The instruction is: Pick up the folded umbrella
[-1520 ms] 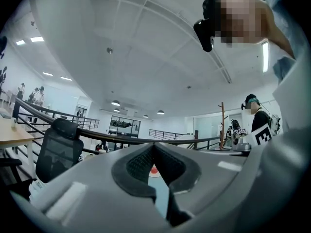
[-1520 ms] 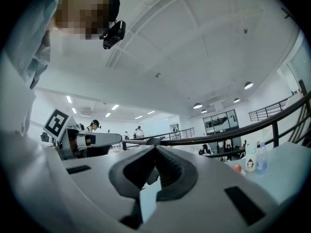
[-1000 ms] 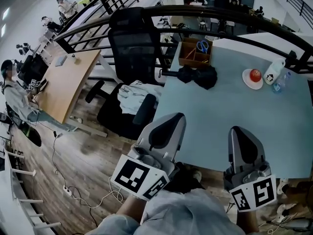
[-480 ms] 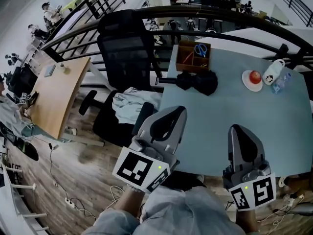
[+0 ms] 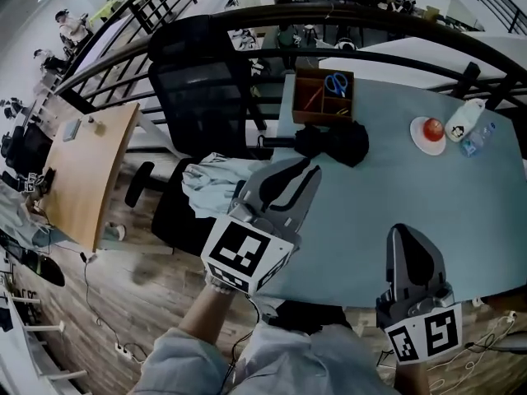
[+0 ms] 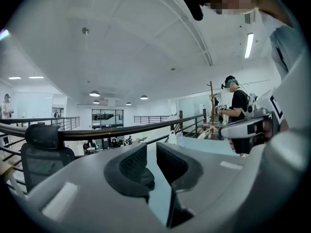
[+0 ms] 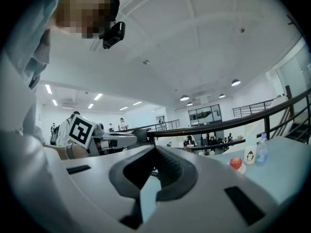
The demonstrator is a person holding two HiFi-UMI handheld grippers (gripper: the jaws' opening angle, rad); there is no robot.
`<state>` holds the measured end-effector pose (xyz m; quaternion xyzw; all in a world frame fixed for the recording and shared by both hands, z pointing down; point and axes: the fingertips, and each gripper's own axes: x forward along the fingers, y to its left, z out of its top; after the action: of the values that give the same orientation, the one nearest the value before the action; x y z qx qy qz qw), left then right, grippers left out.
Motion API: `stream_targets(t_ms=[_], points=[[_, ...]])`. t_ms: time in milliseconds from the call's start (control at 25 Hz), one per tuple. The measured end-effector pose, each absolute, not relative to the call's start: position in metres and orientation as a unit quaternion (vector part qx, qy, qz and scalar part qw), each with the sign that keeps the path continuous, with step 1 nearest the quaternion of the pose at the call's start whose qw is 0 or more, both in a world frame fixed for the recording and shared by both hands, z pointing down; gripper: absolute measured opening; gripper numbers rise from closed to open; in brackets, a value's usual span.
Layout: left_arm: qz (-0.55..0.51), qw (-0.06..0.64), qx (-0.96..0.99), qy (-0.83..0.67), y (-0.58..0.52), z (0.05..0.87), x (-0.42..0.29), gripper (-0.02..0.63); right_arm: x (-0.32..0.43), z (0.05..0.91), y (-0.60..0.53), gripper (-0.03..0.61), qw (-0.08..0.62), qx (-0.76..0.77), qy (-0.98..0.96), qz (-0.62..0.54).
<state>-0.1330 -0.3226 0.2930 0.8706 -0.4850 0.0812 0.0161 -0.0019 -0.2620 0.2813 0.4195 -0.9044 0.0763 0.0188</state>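
The folded black umbrella [image 5: 333, 141] lies at the far left of the pale blue table [image 5: 395, 196], its handle [image 5: 276, 141] sticking out past the left edge. My left gripper [image 5: 306, 171] hovers over the table's left edge, a short way in front of the umbrella and not touching it. Its jaws are opening: in the left gripper view a narrow gap [image 6: 151, 160] shows between the pads, with nothing in it. My right gripper [image 5: 409, 235] is near the table's front edge, far from the umbrella. Its jaws meet at the tip [image 7: 155, 150], empty.
A wooden organiser [image 5: 323, 95] with blue scissors stands behind the umbrella. At the far right are a plate with a red apple [image 5: 429, 128], a white bottle [image 5: 461, 119] and a clear bottle [image 5: 482, 137]. A black office chair [image 5: 202, 89] with cloth on it [image 5: 210, 189] stands left of the table, a railing [image 5: 247, 19] behind.
My left gripper has moved forward over the table's left edge toward the umbrella, and its jaws have parted a little. The right gripper stays low near the front edge.
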Motion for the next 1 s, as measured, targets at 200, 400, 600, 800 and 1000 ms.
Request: stream_targets(t_ms=[200, 400, 600, 800, 1000], points=[[0.130, -0.005, 0.885, -0.447, -0.349, 0.318, -0.127, 0.104, -0.006, 0.296, -0.271, -0.002, 0.031, 0.431, -0.898, 0.085], [0.184, -0.009, 0.891, -0.416, -0.384, 0.351, -0.125, 0.149, -0.014, 0.303, -0.280, -0.002, 0.037, 0.433, -0.896, 0.092], [0.273, -0.025, 0.887, -0.373, -0.411, 0.402, -0.126, 0.188, -0.021, 0.314, -0.284, -0.002, 0.040, 0.434, -0.895, 0.099], [0.349, -0.044, 0.877, -0.328, -0.437, 0.445, -0.122, 0.229, -0.017, 0.321, -0.286, -0.002, 0.048, 0.443, -0.889, 0.106], [0.414, -0.045, 0.862, -0.288, -0.464, 0.489, -0.123, 0.241, -0.011, 0.331, -0.286, -0.002, 0.057, 0.454, -0.882, 0.115]])
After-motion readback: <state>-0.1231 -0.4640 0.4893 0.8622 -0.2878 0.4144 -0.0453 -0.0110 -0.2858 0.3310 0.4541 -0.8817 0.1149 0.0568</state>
